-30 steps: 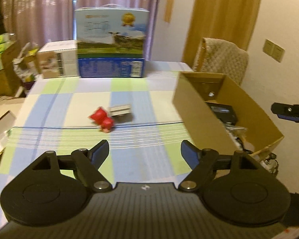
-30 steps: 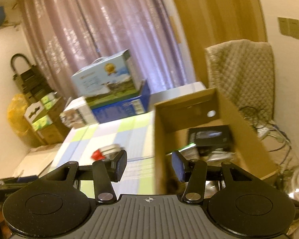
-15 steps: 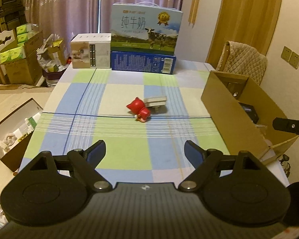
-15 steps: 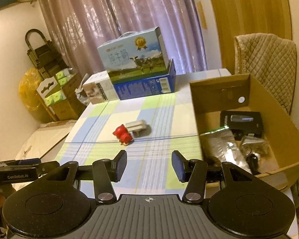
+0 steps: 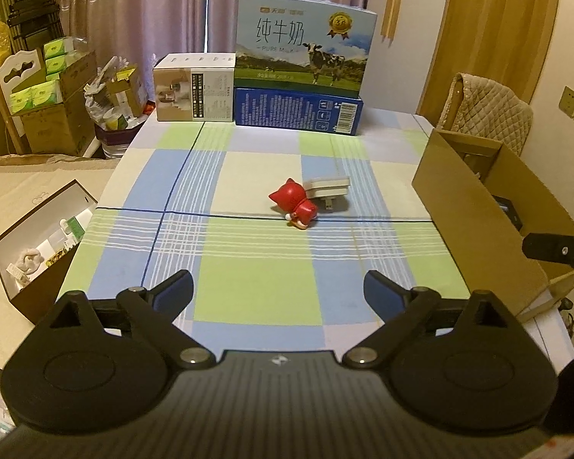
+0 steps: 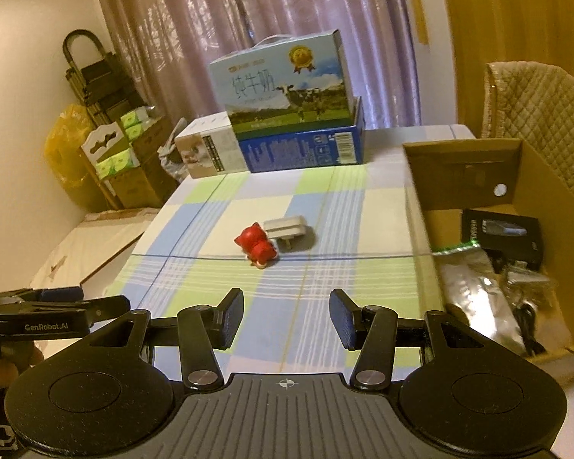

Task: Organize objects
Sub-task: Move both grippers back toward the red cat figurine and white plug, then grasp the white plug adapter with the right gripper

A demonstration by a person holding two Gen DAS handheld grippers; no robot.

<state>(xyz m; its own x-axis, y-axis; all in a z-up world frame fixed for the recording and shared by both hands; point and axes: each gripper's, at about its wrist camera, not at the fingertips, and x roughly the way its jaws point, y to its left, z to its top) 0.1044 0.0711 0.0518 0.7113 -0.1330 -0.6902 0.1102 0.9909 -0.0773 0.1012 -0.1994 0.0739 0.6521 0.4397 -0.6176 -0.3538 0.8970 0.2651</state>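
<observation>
A red toy figure [image 5: 295,205] lies on the checked tablecloth [image 5: 248,290] mid-table, touching a white plug adapter [image 5: 327,188] behind it. Both also show in the right wrist view: the figure [image 6: 257,246] and the adapter [image 6: 287,229]. An open cardboard box [image 6: 459,176] at the table's right edge holds a black box, a silver bag and cables; it also shows in the left wrist view [image 5: 478,222]. My left gripper [image 5: 279,292] is open and empty, well short of the toy. My right gripper [image 6: 286,319] is open and empty above the near table.
A milk carton [image 5: 304,42] on a blue box [image 5: 298,109] and a white box [image 5: 194,91] stand at the far edge. A padded chair [image 5: 490,111] is behind the cardboard box. An open brown box [image 5: 38,244] sits on the floor left.
Both grippers pulled back and up from the table; the right one swung left away from the cardboard box. The toy and adapter stayed put. Jaws stayed open.
</observation>
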